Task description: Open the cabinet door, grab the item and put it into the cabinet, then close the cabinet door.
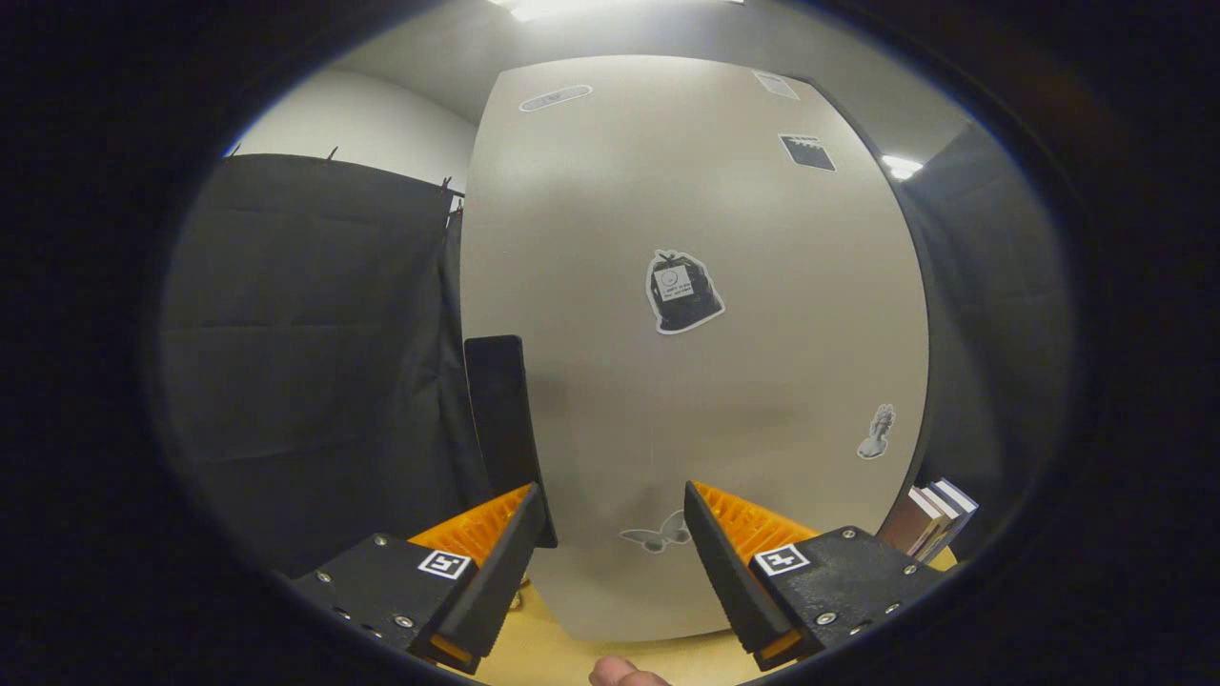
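Ahead of spread tongs [615, 534]: cabinet door [696, 362] upright, black handle [502, 429] vertical along its left edge.

text: none legible | cabinet door [686, 400] stickers [682, 292]: print too small

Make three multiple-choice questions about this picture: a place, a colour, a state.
1. Where is the handle on the cabinet door?
A. left edge, beyond the left jaw
B. top
C. right edge
2. What colour is the door?
A. red
B. pale grey
C. blue
3. How do the gripper jaws stand?
A. shut on the handle
B. shut on a sticker
C. open, empty
1A, the black bar rises behind the left jaw; 2B, its face is pale grey; 3C, a gap shows between them.
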Demonstrator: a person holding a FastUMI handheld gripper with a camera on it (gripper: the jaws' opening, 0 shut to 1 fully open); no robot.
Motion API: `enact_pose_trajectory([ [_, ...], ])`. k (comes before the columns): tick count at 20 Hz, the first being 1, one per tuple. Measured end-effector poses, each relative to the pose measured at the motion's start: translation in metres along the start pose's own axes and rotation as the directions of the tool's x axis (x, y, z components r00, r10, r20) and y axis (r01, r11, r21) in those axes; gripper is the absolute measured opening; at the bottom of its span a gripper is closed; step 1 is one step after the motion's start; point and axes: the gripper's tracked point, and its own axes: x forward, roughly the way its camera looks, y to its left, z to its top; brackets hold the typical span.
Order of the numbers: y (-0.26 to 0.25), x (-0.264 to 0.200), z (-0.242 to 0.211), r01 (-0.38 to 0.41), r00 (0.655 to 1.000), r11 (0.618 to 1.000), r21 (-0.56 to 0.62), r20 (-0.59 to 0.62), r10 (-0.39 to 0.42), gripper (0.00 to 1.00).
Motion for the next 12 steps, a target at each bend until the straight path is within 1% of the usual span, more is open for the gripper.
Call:
enact_pose_trajectory([
  [7,0.001,0.015,-0.001,-0.016,1.0,1.0,0.012,-0.004,0.016,0.93],
  [12,0.001,0.02,-0.003,-0.012,1.0,1.0,0.029,-0.01,0.012,0.94],
])
